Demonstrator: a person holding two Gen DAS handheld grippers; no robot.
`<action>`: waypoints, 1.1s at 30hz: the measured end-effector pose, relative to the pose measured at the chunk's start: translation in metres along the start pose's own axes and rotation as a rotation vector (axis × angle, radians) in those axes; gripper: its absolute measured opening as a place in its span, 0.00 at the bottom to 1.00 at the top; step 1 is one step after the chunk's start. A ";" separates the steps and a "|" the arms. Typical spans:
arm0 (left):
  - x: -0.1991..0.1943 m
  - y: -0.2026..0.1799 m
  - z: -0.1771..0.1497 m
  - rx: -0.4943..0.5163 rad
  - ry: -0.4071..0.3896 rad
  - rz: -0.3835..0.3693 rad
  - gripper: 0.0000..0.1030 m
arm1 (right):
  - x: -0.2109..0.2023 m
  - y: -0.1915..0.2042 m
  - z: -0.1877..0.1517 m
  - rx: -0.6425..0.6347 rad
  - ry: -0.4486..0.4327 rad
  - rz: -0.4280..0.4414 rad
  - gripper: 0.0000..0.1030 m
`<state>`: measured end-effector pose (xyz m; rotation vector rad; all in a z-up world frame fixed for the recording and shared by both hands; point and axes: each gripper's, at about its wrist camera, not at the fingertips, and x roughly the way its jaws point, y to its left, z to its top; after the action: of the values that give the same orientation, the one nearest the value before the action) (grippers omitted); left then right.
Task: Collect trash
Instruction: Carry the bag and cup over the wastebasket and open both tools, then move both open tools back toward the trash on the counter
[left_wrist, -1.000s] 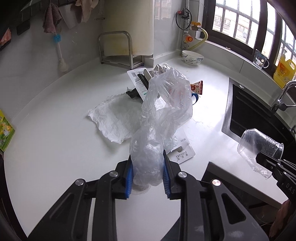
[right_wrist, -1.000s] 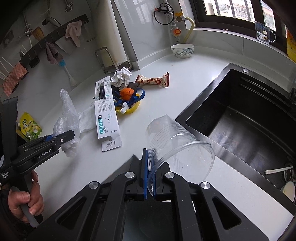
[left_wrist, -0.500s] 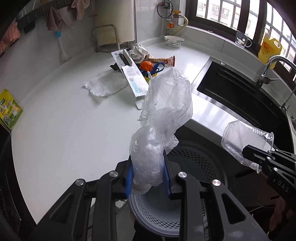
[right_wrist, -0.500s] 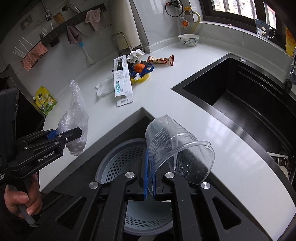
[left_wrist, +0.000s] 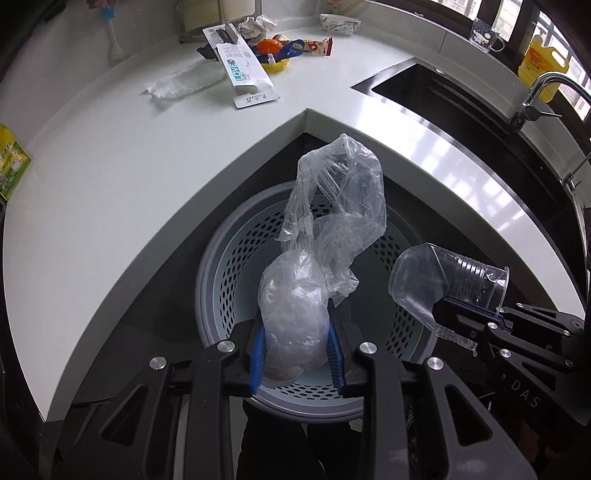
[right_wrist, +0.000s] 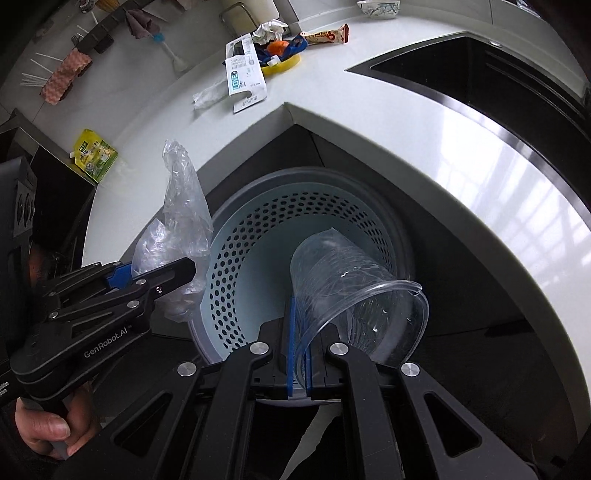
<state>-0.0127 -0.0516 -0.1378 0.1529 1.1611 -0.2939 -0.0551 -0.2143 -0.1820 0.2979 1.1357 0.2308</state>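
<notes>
A crumpled clear plastic bag (left_wrist: 332, 221) stands up between the blue pads of my left gripper (left_wrist: 295, 321), whose jaws are opening while the pads still touch the bag's bulging lower part. It hangs over a round, perforated grey-blue bin (left_wrist: 229, 266) set below the counter's corner. In the right wrist view the bag (right_wrist: 181, 206) and left gripper (right_wrist: 162, 269) are over the bin's (right_wrist: 258, 229) left rim. My right gripper (right_wrist: 299, 310) is shut on the wall of a clear plastic cup (right_wrist: 351, 280), tilted over the bin's middle. In the left wrist view the cup (left_wrist: 443, 280) is at the right.
On the white counter (left_wrist: 110, 166) behind the bin lie a "LOVE" card packet (left_wrist: 240, 66), a crumpled plastic sheet (left_wrist: 181, 79), an orange (left_wrist: 269, 46), a snack wrapper (left_wrist: 317, 45) and a green pouch (left_wrist: 11, 162). A black sink (left_wrist: 461, 110) with a tap is on the right.
Both grippers have drawn back from over the counter and sunk to above the bin, still carrying the bag and the cup. The counter trash now lies far behind.
</notes>
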 end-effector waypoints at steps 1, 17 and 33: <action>0.001 0.001 -0.001 -0.006 0.003 0.004 0.29 | 0.002 0.000 0.000 -0.004 0.004 0.001 0.04; -0.016 0.021 0.000 -0.065 -0.024 0.082 0.62 | -0.006 0.005 0.005 -0.041 -0.026 0.014 0.40; -0.052 0.016 0.013 -0.088 -0.115 0.104 0.65 | -0.037 -0.001 0.007 -0.060 -0.068 0.003 0.40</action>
<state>-0.0158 -0.0320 -0.0851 0.1173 1.0461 -0.1575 -0.0641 -0.2287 -0.1481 0.2524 1.0589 0.2546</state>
